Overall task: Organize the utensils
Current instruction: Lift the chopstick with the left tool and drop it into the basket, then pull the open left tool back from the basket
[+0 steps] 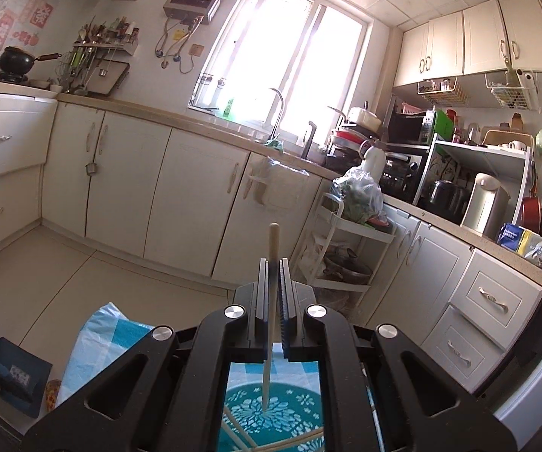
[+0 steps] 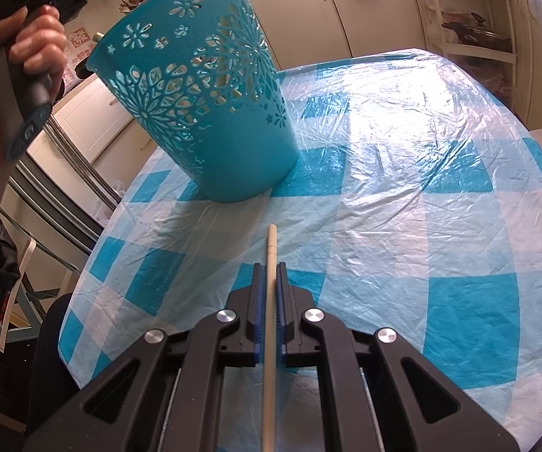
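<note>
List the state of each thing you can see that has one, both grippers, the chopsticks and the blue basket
left gripper: shut on a chopstick.
left chopstick: clamped, tip down over the basket.
right gripper: shut on a chopstick.
right chopstick: clamped, held above the table.
basket: upright on the tablecloth, a few chopsticks already inside.
tablecloth: spread over the table, wrinkled.

The left gripper (image 1: pixel 274 263) points almost level, its fingers (image 1: pixel 261 290) clamped together on a thin stick. The right gripper (image 2: pixel 271 267) tilts steeply downward, its fingers (image 2: pixel 258 293) likewise pinched tight on a stick. In the right wrist view, a hand (image 2: pixel 19 60) at ten o'clock grips the left gripper's handle.
</note>
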`<state>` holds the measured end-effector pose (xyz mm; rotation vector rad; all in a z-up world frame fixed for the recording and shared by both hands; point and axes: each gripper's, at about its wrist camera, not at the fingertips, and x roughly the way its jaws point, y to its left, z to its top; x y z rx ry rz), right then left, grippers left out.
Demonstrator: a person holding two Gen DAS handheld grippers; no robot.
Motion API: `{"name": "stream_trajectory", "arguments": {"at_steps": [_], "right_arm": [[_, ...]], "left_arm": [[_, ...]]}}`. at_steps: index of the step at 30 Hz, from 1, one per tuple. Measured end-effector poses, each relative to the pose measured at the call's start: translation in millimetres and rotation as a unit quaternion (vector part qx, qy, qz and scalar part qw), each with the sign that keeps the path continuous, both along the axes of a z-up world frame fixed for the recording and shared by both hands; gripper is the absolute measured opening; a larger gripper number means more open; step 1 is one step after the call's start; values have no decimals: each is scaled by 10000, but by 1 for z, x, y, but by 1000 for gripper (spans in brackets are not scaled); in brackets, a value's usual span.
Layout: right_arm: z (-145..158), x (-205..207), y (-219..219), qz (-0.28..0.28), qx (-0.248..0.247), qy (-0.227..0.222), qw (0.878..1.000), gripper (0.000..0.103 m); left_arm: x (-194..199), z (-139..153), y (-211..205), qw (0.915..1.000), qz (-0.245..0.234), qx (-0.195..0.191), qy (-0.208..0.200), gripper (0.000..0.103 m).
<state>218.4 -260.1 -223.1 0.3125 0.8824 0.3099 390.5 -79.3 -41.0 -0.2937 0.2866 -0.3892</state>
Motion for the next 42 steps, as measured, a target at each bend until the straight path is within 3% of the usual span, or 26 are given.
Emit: {"name": "stream_trajectory", "arguments": {"at_steps": [10, 13, 17, 22, 26, 31, 42], "right_arm": [[1, 0, 2, 21, -85, -15, 10000, 7], [3, 0, 7, 119, -176, -25, 9998, 13], [5, -1, 17, 190, -591, -54, 9981, 14], [8, -1, 31, 339, -1382, -159, 9897, 6], [11, -3, 23, 230, -1170, -78, 9928, 6], [22, -17, 7, 93, -731, -172, 9971, 6], [39, -30, -7, -41, -74, -386, 9992, 6]], "left_arm": [[-26, -12, 1, 9988, -150, 400, 220, 5], [-41, -12, 13, 9988, -80, 394, 264, 10], [-71, -20, 42, 9986, 323, 335, 260, 45], [-86, -65, 69, 9937, 540, 459, 872, 52], [-88, -115, 75, 9844, 521, 579, 1579, 56], [-92, -155, 69, 9758, 480, 759, 1995, 59], [-91, -166, 56, 9657, 733, 1224, 2170, 74]]}}
